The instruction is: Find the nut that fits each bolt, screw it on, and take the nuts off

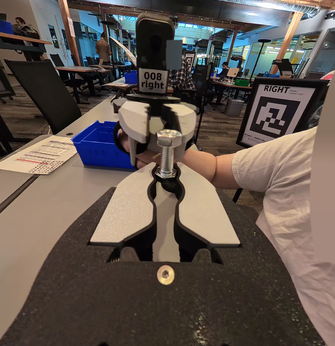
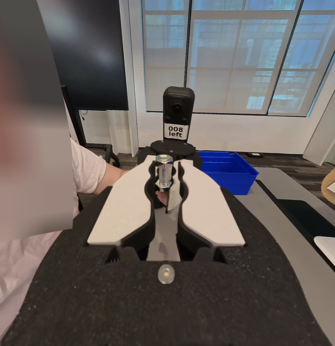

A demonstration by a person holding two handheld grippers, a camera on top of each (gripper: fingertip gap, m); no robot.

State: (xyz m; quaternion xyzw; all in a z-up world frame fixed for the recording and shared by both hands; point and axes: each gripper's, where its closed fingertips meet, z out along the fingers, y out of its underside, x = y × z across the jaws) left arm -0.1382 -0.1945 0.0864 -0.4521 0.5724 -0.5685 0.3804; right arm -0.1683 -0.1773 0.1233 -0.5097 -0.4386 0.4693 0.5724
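My left tongs (image 1: 165, 171) are drawn narrow and pinch the nut (image 1: 165, 173) right at their tips. The bolt (image 1: 167, 155) stands upright out of the nut, with its head above the tips and most of its thread bare. The nut sits near the bolt's lower end.

My right tongs (image 2: 164, 163) face the left ones and are narrowed around the bolt head. From either wrist view I cannot tell whether both pads actually press on the head.

The whole assembly hangs in the air between the two pairs of tongs. The blue bin (image 1: 99, 148) sits on the table (image 1: 50, 196) beyond and to the left of the left tips.

I judge the step in hand to be turning the nut along the thread. To do it well I want a firm pinch on two opposite flats of the head before I twist, otherwise the hex will likely slip. The left tips should stay level on the nut so that it does not cock on the thread.

I would roll one wrist in short arcs about the bolt's axis, ease off, re-grip and repeat. Neither pair should pull sideways. The likeliest failure, I think, is dropping the bolt during a re-grip, so only one pair should loosen at a time.
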